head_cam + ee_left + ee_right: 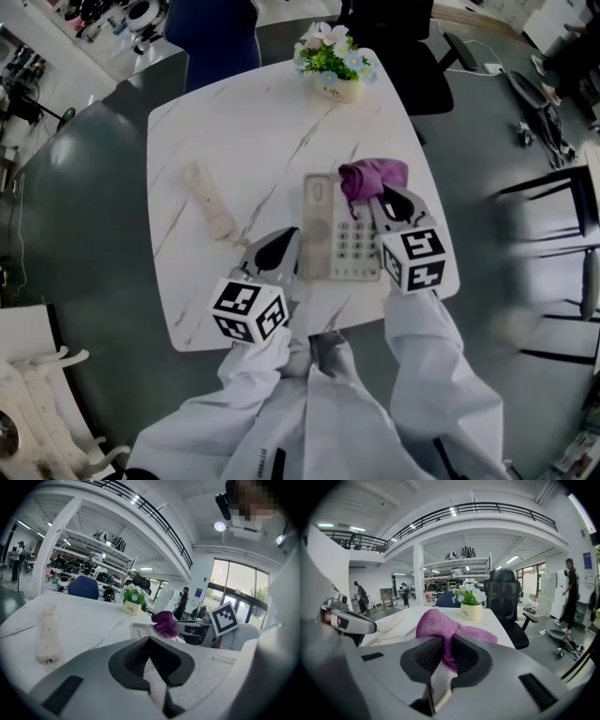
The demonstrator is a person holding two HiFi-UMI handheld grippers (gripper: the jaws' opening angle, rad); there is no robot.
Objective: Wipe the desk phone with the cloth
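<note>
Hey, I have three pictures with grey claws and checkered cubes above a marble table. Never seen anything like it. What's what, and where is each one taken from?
No robot: a person holds a two-jaw gripper in each hand, and the cubes are part of them. The top-down picture comes from a camera on the person's head. The other two come from cameras riding on each gripper, looking along its jaws. On the table lie a desk phone, its handset apart to the left, and a flower pot at the far edge. The right gripper pinches a purple cloth at the phone's far right corner. The left gripper is shut and empty, by the phone's near left side.
</note>
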